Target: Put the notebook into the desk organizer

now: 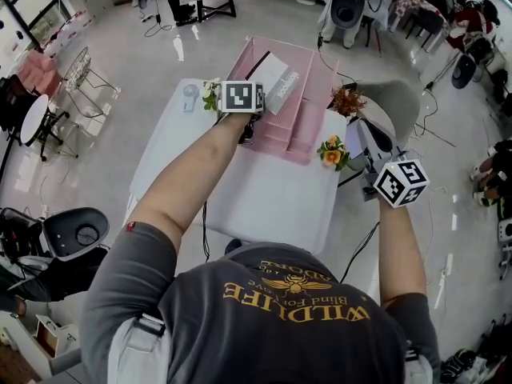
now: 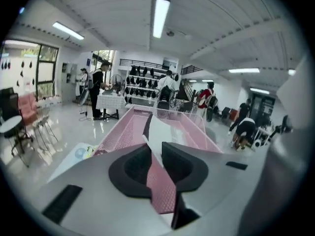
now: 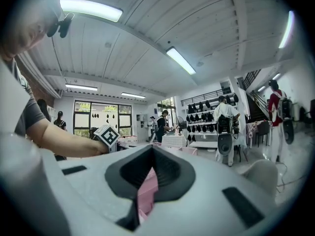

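Glossy grey floor point(image 1: 160, 46) spreads round a white table point(image 1: 264, 206), at whose far side sits the pink mesh desk organizer point(image 1: 302, 130). The notebook point(image 1: 272, 82) is already inside the desk organizer, lying aslant between the mesh walls with its pale cover up; which compartment it sits in I cannot tell. In the left gripper view its dark spine runs along the left side and its near corner tapers down towards the jaws.

At the organizer's near edge is the left gripper point(image 2: 155, 148), its jaws a little apart. Pink mesh shows through the narrow gap between them, and the pads do not appear to press on the notebook's corner. Its marker cube point(image 1: 242, 97) sits over the organizer's left near corner in the head view.

Well apart from the organizer, the right gripper point(image 3: 153, 149) is held out past the table's right edge, just beside a small bunch of yellow flowers point(image 1: 332, 152). Its jaw tips meet with nothing between them; only a sliver of pink shows behind them
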{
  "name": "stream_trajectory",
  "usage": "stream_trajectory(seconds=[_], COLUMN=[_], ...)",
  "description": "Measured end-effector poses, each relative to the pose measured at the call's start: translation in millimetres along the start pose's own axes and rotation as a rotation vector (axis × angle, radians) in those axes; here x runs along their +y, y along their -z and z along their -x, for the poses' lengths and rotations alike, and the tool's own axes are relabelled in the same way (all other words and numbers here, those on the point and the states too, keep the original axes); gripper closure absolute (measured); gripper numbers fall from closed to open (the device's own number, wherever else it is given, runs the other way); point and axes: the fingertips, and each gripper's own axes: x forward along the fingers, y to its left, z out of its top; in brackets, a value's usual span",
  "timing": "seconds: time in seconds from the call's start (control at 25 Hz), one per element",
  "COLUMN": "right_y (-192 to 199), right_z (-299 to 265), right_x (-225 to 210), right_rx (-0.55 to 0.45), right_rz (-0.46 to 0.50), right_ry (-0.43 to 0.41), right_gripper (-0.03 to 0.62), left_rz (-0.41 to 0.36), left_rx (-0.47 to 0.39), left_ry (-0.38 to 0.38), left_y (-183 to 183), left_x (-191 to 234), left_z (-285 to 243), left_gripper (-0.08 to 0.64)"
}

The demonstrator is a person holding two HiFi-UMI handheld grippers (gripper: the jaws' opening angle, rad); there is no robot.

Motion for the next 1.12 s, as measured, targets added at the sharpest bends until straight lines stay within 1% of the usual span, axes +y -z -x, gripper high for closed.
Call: stream_trajectory(seconds=[0.24, 0.36, 0.48, 0.56, 0.64, 0.8, 1.0, 1.12], right_y=[0.8, -0.2, 1.5, 2.9, 2.7, 1.3, -1.2, -3.2], right_z=[4.5, 5.8, 7.8, 9.6, 10.9, 13.4, 13.9, 14.2], right_x=[1.6, 2.9, 2.4, 2.5, 3.1, 1.5, 1.5, 2.3], right_rx=[-0.002, 0.0, 0.003, 0.005, 0.005, 0.0, -0.004, -0.007], right_rz=[0.003, 0.008, 0.007, 0.006, 0.007, 0.009, 0.014, 0.017], right_ry=[0.001, 0.004, 0.007, 0.008, 0.008, 0.009, 0.009, 0.01], right_gripper=[0.592, 0.592, 0.592, 0.592, 0.592, 0.592, 0.591, 0.592], left_rz=[-0.249, -0.324, -0.372, -0.412, -0.426, -0.385, -0.366, -0.349], left_rx=[-0.015, -0.02, -0.012, -0.008, -0.007, -0.013, -0.025, -0.047], left_ry=[-0.09, -0.12, -0.14, -0.155, -0.158, -0.135, -0.111, -0.081], left_y=[3.1, 0.9, 1.2, 1.2, 0.4, -1.6, -5.0, -9.5], left_x=[-1.3, -0.1, 0.8, 0.8, 0.4, -3.4, -9.2, -16.4], left_z=[-4.5, -4.3, -5.7, -6.2, -6.0, -4.5, -0.7, 4.8], left_gripper=[0.454, 0.415, 0.245, 0.217, 0.202, 0.202, 0.202, 0.202])
